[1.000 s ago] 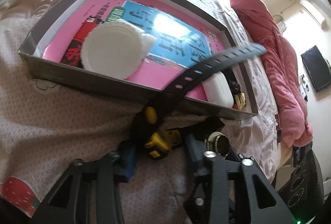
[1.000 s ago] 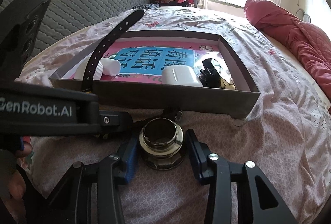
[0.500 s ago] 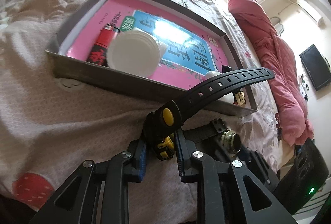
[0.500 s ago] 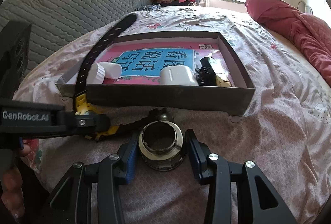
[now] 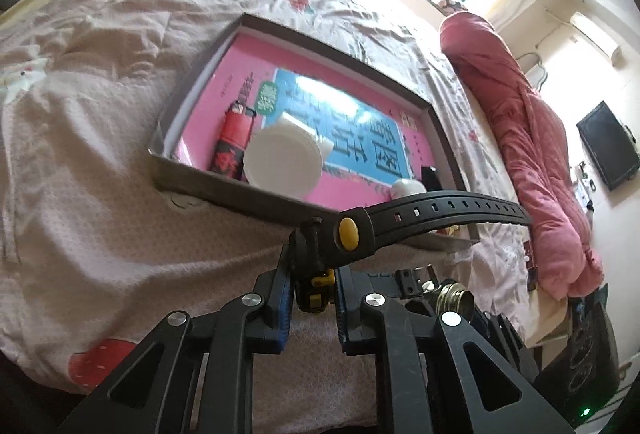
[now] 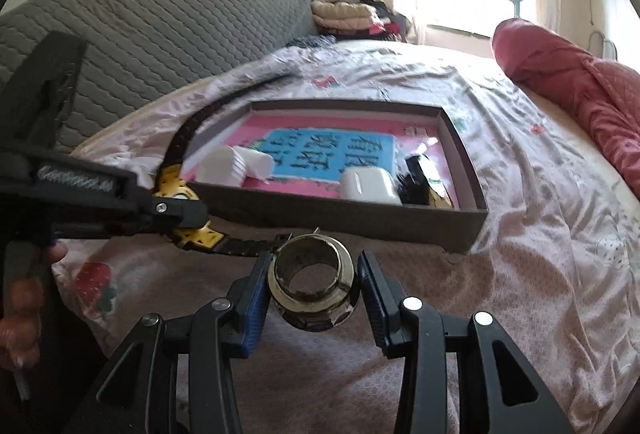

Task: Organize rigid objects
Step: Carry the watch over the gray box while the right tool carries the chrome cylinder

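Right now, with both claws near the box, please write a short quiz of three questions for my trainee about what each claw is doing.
1. True or false: the left claw is shut on the black-and-yellow watch.
2. The metal ring fitting sits: A) inside the box; B) between the right claw's fingers; C) on the pink book.
3. Fill in: the white earbud case lies inside the ____.

Key: 1 true; 2 B; 3 box.

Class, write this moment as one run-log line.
left gripper: shut on watch | right gripper: open around metal ring | tray: ahead
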### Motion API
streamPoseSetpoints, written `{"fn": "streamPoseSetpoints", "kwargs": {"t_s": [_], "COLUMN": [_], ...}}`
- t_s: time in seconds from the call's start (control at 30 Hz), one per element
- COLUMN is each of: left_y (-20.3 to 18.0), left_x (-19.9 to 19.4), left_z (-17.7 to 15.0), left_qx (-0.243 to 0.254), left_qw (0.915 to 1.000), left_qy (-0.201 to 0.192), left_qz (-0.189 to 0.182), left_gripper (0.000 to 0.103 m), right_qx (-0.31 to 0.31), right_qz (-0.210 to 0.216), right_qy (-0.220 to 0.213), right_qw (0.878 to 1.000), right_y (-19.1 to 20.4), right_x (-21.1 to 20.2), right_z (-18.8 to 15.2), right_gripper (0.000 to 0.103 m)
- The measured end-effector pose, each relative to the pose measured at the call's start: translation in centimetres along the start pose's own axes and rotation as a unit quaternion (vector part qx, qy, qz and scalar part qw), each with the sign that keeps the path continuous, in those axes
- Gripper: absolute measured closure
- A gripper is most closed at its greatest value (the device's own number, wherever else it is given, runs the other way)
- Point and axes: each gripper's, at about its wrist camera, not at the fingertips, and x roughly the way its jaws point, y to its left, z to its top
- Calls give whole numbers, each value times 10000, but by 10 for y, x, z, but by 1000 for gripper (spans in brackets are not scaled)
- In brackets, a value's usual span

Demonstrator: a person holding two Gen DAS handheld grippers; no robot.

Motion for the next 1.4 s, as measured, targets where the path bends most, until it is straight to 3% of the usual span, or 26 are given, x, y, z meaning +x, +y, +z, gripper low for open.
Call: {"fn": "streamPoseSetpoints", "kwargs": {"t_s": [0.33, 0.67, 1.03, 1.4], "left_y": [-6, -22, -5, 23], "left_x": [-19, -39, -55, -56], "left_z": [12, 32, 47, 74], "left_qx": [-16, 333, 375, 92], "left_qw": [9995, 9962, 9923, 9892], "left_qy": [-290, -798, -1175, -1449], "left_qz": [-126, -92, -57, 211], "left_gripper": [86, 86, 86, 86], "right_qx": [-131, -83, 259, 355], "right_qz": [3, 15, -312, -479], "right_qy": [-183, -402, -920, -942], "right_qw": [9997, 9992, 9949, 9938], "right_y": [6, 2, -20, -35], "right_x": [-10, -19, -35, -21], "right_z": [3, 10, 26, 35], "right_gripper": [60, 60, 60, 60]}}
